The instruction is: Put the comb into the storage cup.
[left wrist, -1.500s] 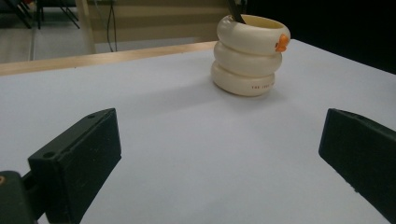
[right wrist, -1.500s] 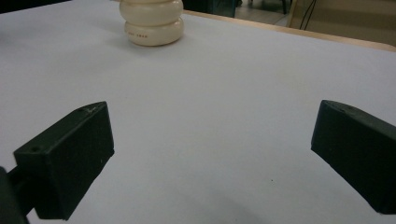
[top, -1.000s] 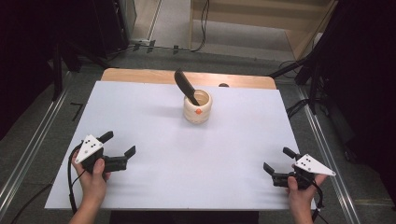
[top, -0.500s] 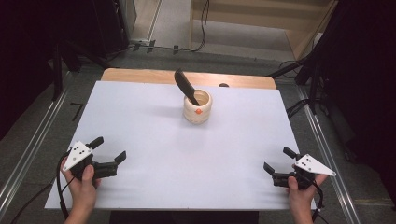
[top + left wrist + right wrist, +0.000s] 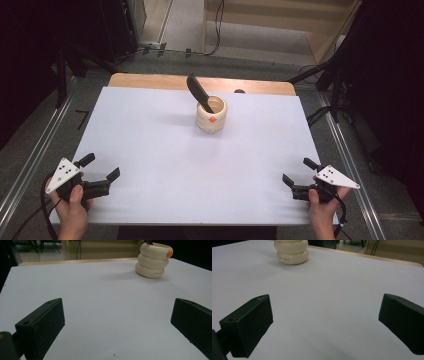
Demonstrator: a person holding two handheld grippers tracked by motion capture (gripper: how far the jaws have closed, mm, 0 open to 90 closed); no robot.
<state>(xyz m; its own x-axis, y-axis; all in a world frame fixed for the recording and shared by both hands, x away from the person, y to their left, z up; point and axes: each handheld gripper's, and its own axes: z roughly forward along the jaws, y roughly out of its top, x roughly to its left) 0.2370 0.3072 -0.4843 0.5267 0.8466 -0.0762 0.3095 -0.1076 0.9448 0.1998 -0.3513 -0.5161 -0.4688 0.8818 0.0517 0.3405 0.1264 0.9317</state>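
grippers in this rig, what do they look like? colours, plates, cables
Left gripper and right gripper match: two blocky matte-black jaws, a pale grey three-cornered plate with small dark holes on top, and a black cable trailing back. No sleeves visible on the forearms.

White-topped table (image 5: 150, 150), grey floor (image 5: 185, 20), wooden furniture (image 5: 280, 20), dark surroundings
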